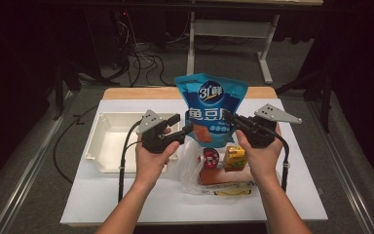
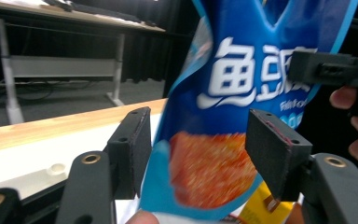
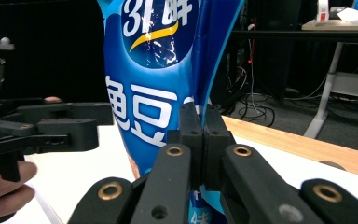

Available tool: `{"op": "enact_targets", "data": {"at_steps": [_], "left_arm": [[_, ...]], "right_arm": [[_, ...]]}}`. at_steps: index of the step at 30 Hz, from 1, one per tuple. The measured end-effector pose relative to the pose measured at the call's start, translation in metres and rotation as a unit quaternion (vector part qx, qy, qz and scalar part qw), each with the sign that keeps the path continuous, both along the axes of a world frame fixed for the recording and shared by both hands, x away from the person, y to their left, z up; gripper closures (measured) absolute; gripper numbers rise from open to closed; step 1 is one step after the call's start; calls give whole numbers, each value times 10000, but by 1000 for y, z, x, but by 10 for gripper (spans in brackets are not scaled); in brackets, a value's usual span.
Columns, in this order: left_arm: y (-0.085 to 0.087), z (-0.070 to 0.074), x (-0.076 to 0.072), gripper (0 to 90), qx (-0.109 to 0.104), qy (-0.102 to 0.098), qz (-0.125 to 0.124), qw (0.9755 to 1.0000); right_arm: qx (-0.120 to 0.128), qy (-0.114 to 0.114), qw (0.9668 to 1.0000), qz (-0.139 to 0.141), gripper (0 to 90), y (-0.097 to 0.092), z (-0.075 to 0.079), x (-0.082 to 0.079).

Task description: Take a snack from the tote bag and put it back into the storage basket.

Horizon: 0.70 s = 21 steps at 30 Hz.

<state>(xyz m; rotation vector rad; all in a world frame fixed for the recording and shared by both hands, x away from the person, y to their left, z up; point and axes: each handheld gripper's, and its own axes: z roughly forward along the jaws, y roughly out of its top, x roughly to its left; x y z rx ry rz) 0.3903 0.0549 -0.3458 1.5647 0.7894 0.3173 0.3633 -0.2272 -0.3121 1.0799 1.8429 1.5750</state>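
White table (image 1: 126,200), bearing all the items. White rectangular plastic bin (image 1: 108,141), lying left of the pouch. Tall blue glossy plastic snack pouch (image 1: 213,109), the landmark, held upright above a clear plastic bag of groceries (image 1: 221,170). Right gripper (image 1: 230,118) has its jaws closed tight on the pouch's right edge and carries it. Left gripper (image 2: 200,154) stands with jaws parted around the pouch's lower left part, pads not pressing. Step in hand, as judged: lifting the pouch out of the bag. Next move probably calls for carrying the pouch leftward over the bin without letting it swing.
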Motion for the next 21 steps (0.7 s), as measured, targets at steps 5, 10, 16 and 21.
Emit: {"op": "enact_targets", "data": {"at_steps": [5,10,16,21], "left_arm": [[-9,9,4,366,-14,17,101,9999],[-13,17,9,361,-88,-5,301,9995],[-20,24,13,272,-31,-35,155,9999],[-29,29,11,426,62,-22,81,9999]], "right_arm": [[41,8,10000,56,900,1,-1,0],[14,11,9999,123,900,-1,-2,0],[68,32,9997,247,900,1,-5,-1],[-57,12,9995,314,900,9,-9,-1]]}}
